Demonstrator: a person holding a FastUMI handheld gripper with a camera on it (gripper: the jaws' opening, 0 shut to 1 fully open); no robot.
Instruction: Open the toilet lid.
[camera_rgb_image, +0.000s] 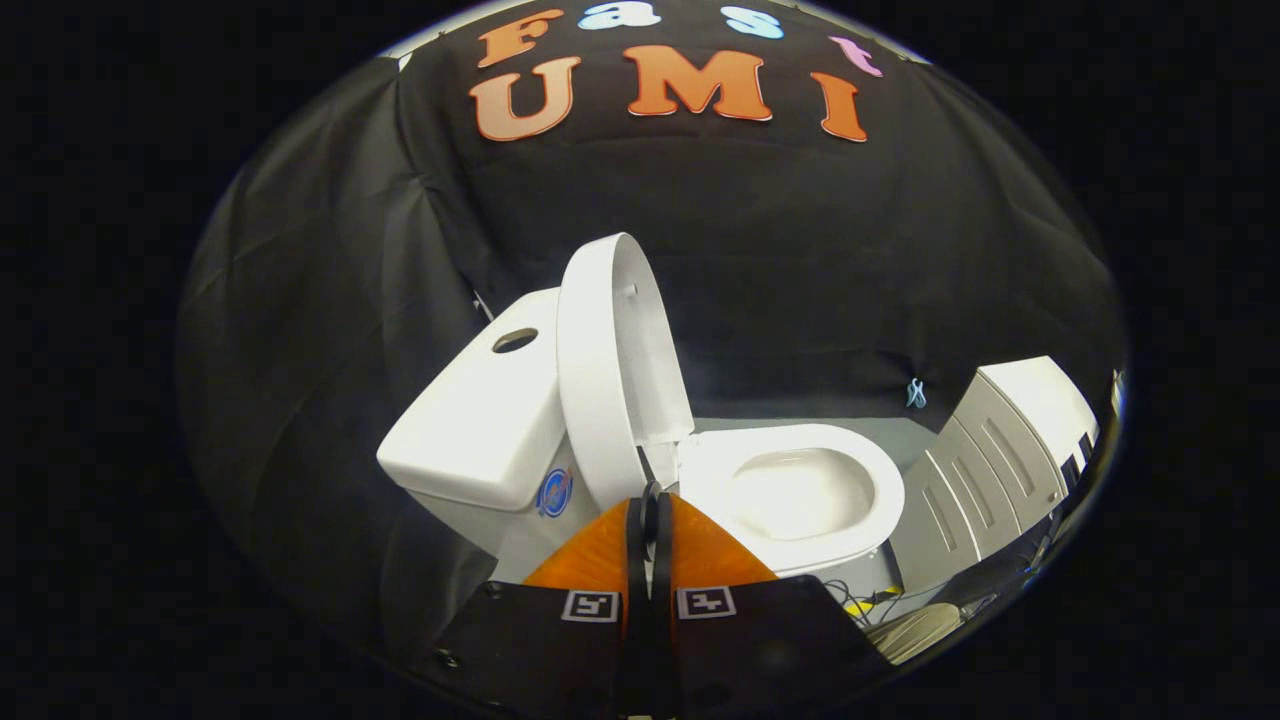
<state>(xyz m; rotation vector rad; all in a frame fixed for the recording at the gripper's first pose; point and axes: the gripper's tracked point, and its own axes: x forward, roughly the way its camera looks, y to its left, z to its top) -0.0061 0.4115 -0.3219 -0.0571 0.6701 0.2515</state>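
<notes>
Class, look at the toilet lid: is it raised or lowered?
Raised. The toilet lid stands nearly upright against the tank, leaving the seat and bowl exposed. The gripper is shut, empty, just before the lid's base.

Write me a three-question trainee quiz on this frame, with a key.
1. True or false: the toilet lid stands raised, near the tank.
2. The gripper is: A) open wide B) shut with nothing between its fingers C) shut on the lid.
3. What lies beyond the gripper's fingers, uncovered?

Key: 1 true. 2 B. 3 the seat and bowl.
</notes>
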